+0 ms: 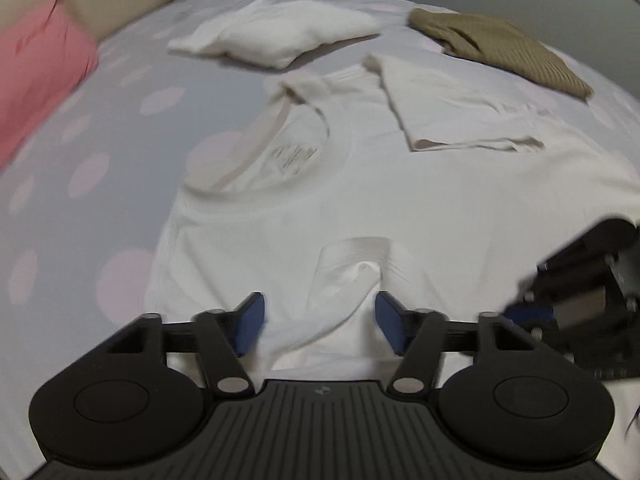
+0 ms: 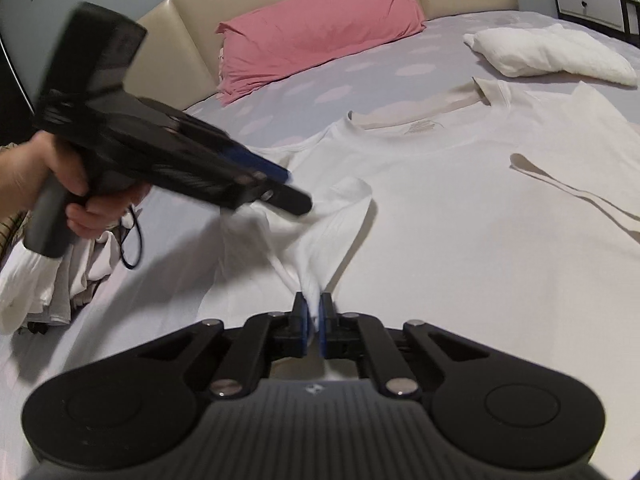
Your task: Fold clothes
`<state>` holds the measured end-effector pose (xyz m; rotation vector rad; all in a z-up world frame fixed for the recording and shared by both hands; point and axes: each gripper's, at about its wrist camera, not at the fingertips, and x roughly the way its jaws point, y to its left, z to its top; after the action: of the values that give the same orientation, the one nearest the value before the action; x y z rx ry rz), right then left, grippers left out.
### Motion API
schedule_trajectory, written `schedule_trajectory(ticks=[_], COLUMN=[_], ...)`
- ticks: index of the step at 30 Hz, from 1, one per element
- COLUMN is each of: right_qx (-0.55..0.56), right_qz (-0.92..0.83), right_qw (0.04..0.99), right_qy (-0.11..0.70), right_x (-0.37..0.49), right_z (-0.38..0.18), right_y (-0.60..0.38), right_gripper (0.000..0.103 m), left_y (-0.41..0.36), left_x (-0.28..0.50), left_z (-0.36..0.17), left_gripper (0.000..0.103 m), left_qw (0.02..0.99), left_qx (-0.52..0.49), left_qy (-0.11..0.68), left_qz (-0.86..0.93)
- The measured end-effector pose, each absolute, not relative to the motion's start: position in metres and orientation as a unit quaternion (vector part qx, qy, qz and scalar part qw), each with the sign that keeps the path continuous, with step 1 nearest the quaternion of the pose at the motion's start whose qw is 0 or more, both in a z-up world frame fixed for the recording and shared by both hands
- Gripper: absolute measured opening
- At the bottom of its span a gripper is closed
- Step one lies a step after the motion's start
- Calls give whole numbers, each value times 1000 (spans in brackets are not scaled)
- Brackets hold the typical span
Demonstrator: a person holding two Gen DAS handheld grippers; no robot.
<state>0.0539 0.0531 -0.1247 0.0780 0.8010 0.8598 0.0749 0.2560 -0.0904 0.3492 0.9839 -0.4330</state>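
Your right gripper [image 2: 314,322] has its blue fingers [image 2: 325,330] pressed together on a bunched fold of the white T-shirt [image 2: 460,208], so the cloth is pinched tight. Your left gripper [image 1: 320,328] has its fingers [image 1: 250,328] spread wide apart. A soft ridge of the shirt sits in the gap between them, but the pads do not press on it.

The T-shirt lies flat on the bed [image 2: 280,92], with its neck hole pointing toward the pink pillow [image 2: 320,28].

Only the right wrist view shows your left hand [image 2: 72,188] wrapped around the left gripper's black handle, just above the shirt's near sleeve. It also shows the pink pillow whole, with red writing on it, leaning on the cream headboard [image 2: 192,40]. A loose heap of pale clothes [image 2: 48,280] sits on the side of the shirt away from its folded sleeve, below your hand.

Only the left wrist view shows a brown ribbed garment [image 1: 500,48] past the shirt's folded sleeve [image 1: 460,112]. Both views show a white folded bundle [image 1: 276,36] beyond the shirt's collar.

No boxes or baskets can be seen.
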Motion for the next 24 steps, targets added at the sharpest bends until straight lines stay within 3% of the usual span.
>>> schedule_trajectory(ticks=[4,6,8,10,11,16,19,22,23,24], right_qx=[39,39,38,39,42,74,75,40,51,61], right_qz=[401,401,402,401,399,384,380,350,355,361], right_qw=[833,833,833,833,833,835,841,834,832,828], right_qy=[379,379,379,380,381,387,378,424,424,424], right_x=[57,56,55,55,55,51,49,54,54,55], right_z=[-127,-126,-125,-125,-125,-117,-110,-118,-117,-115], right_y=[59,58,58,57,56,49,49,59,56,53], right_gripper=[6,6,6,5,5,5,5,11,19,31], left_y=[248,241,239,241,241,235,239,239,240,244], left_x=[86,94,104,109,108,104,108,106,105,103], left_z=[-98,-112,-120,-117,-114,-113,-114,-114,-112,-109], left_gripper=[56,45,43,20,3,3,6,41,58,60], left_qw=[819,800,791,804,814,828,842,852,857,865], left_qx=[173,187,169,144,144,170,141,159,165,164], left_qy=[503,535,560,552,539,513,505,493,484,472], left_qz=[-214,-200,-178,-167,-161,-152,-127,-82,-64,-48])
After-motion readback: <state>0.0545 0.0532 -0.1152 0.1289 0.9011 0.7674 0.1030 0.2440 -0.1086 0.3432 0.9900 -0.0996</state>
